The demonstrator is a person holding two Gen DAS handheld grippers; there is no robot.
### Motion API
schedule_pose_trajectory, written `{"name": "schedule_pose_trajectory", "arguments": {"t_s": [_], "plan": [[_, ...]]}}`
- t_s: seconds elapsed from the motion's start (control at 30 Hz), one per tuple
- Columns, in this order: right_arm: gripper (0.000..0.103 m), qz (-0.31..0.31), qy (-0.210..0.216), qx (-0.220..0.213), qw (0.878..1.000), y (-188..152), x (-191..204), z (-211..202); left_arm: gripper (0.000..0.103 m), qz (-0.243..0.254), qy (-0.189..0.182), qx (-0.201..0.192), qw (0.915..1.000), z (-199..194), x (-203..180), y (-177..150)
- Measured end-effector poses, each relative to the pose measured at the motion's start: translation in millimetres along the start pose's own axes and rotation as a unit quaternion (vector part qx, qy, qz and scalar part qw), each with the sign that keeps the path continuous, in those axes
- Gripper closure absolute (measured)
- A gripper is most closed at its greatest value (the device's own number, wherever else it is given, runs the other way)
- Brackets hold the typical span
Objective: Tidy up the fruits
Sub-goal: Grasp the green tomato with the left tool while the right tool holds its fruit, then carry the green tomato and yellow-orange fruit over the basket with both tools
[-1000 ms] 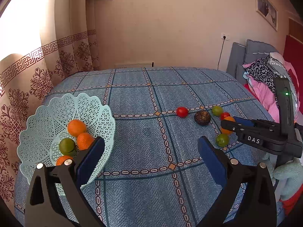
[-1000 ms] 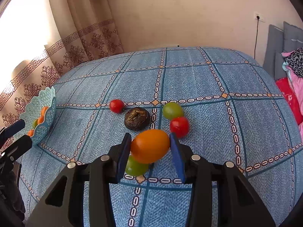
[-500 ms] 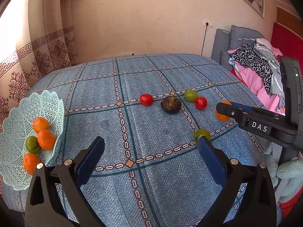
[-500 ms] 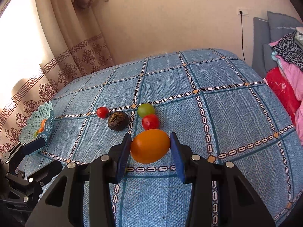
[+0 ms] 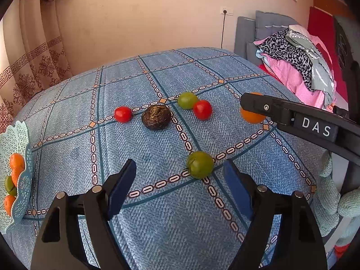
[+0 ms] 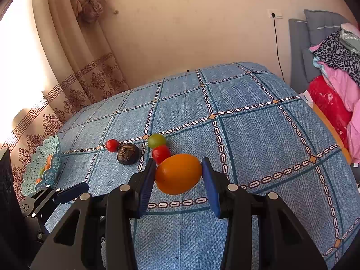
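Note:
My right gripper is shut on an orange fruit and holds it above the blue cloth; the same fruit shows behind its finger in the left wrist view. My left gripper is open just short of a green fruit lying on the cloth. Beyond lie a red tomato, a dark brown wrinkled fruit, another green fruit and a second red tomato. A pale turquoise lattice basket at the far left holds oranges and a green fruit.
The table carries a blue checked cloth. A pile of pink and leopard-print clothes lies on a grey sofa to the right. Patterned curtains hang at the left. A gloved hand holds the right gripper's handle.
My left gripper swung right, away from the basket, and came close to the near green fruit. The right gripper lifted the orange fruit up and away from the fruit cluster.

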State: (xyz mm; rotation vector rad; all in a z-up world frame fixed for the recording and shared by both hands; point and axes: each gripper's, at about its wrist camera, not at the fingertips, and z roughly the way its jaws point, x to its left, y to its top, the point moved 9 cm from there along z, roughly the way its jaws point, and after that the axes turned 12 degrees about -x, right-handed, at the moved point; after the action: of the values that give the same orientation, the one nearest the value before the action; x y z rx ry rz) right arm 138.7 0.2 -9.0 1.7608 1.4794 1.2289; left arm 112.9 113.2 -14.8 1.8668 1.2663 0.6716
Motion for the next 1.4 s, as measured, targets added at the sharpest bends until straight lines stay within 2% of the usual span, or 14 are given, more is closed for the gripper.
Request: {"name": "schedule_pose_trajectory", "arguments": {"t_s": [0.13, 0.3, 0.4, 0.47, 0.57, 0.93, 1.4], "plan": [[0.061, 0.000, 0.001, 0.000, 1.000, 0, 2, 0, 0.042, -0.002, -0.007, 0.013, 0.9999, 13, -2, -4], [0.061, -0.003, 0.003, 0.000, 1.000, -2, 4, -1, 0.045, -0.012, -0.025, 0.021, 0.9994, 24, -9, -8], [0.061, -0.009, 0.004, 0.001, 1.000, -4, 7, 0, 0.055, -0.011, -0.028, 0.026, 0.9992, 28, -13, -11], [0.061, -0.009, 0.005, 0.002, 1.000, -5, 8, 1, 0.058, -0.016, -0.030, 0.029, 0.9990, 31, -13, -14], [0.061, -0.010, 0.005, 0.002, 1.000, -5, 8, 0, 0.070, -0.019, -0.040, 0.024, 0.9987, 31, -15, -13], [0.061, -0.029, 0.002, -0.003, 1.000, -7, 17, -1, 0.073, -0.029, -0.038, 0.010, 0.9988, 12, -6, -20], [0.061, -0.043, -0.006, -0.014, 0.999, -8, 21, -5, 0.073, -0.037, 0.043, -0.048, 0.9973, -33, 39, 8]]}}
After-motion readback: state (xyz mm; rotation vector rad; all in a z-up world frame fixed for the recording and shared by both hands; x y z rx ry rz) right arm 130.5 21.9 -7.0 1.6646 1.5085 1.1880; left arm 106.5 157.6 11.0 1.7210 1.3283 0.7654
